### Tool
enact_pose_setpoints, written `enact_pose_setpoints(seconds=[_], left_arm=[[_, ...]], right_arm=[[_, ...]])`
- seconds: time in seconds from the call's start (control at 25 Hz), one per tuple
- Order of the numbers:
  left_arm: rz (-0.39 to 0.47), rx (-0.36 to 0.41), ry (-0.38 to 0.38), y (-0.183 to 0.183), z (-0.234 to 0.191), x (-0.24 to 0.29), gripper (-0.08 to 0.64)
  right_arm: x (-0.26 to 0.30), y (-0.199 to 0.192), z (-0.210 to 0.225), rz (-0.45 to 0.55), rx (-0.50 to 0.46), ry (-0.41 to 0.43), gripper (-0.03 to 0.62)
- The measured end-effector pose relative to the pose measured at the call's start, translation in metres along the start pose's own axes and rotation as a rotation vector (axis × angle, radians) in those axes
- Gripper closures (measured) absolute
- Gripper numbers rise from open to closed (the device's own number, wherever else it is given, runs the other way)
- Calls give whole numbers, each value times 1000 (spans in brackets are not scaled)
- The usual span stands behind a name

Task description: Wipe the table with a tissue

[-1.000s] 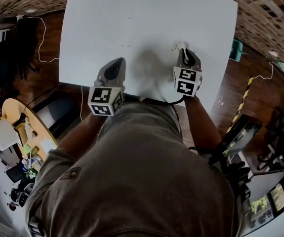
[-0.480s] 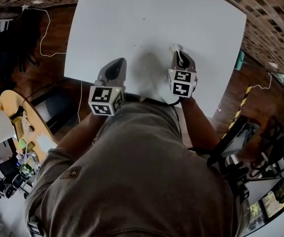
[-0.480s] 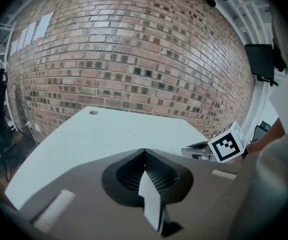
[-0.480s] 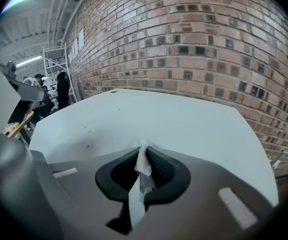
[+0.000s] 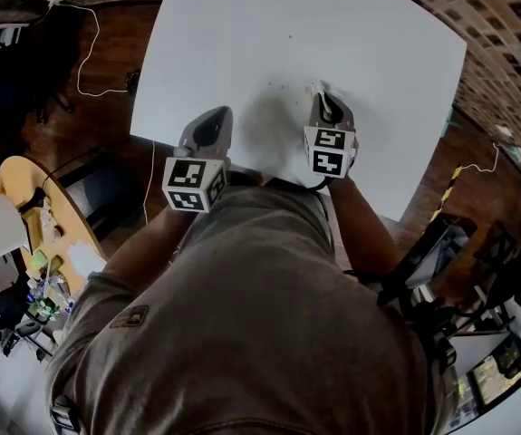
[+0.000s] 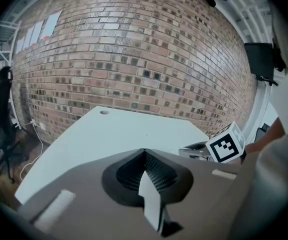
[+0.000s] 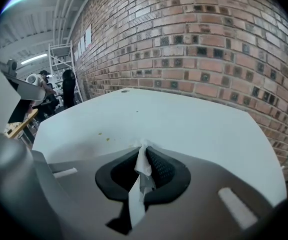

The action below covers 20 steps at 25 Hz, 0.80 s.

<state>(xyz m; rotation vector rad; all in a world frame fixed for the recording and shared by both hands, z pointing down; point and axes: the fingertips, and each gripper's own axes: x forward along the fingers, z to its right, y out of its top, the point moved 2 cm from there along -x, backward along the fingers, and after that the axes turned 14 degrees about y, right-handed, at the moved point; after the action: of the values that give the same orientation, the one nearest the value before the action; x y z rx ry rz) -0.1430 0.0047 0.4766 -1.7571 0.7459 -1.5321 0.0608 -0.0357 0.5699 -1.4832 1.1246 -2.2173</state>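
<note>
R gripper (image 5: 322,98), fingers pinching tissue (image 7: 142,161), near white worktop's (image 5: 242,43) 6 o'clock edge. L gripper (image 5: 215,118) at its 9 o'clock, fingers pressed together, nothing btwn.

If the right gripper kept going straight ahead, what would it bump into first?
Likely nothing soon: ahead of the right gripper and its tissue lies only bare table, then the brick wall beyond, though depth is unclear.

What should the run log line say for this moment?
right gripper: shut on tissue, over table | left gripper: shut, empty | yellowish specks: ahead of tissue
</note>
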Motion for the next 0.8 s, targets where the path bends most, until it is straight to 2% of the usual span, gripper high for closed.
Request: enact_pose_setpoints(seconds=[0.28, 0.48, 0.64, 0.8], left_arm=[[-2, 3, -8, -2, -13, 0, 558], [12, 11, -9, 4, -3, -2, 558], [33, 8, 4, 10, 8, -6, 558], [34, -4, 0, 11, 6, -7, 558]], right_arm=[[6, 3, -17, -4, -5, 14, 557], [-6, -2, -4, 16, 27, -11, 557], [-9, 2, 4, 38, 36, 4, 557], [-2, -1, 2, 15, 49, 6, 557]])
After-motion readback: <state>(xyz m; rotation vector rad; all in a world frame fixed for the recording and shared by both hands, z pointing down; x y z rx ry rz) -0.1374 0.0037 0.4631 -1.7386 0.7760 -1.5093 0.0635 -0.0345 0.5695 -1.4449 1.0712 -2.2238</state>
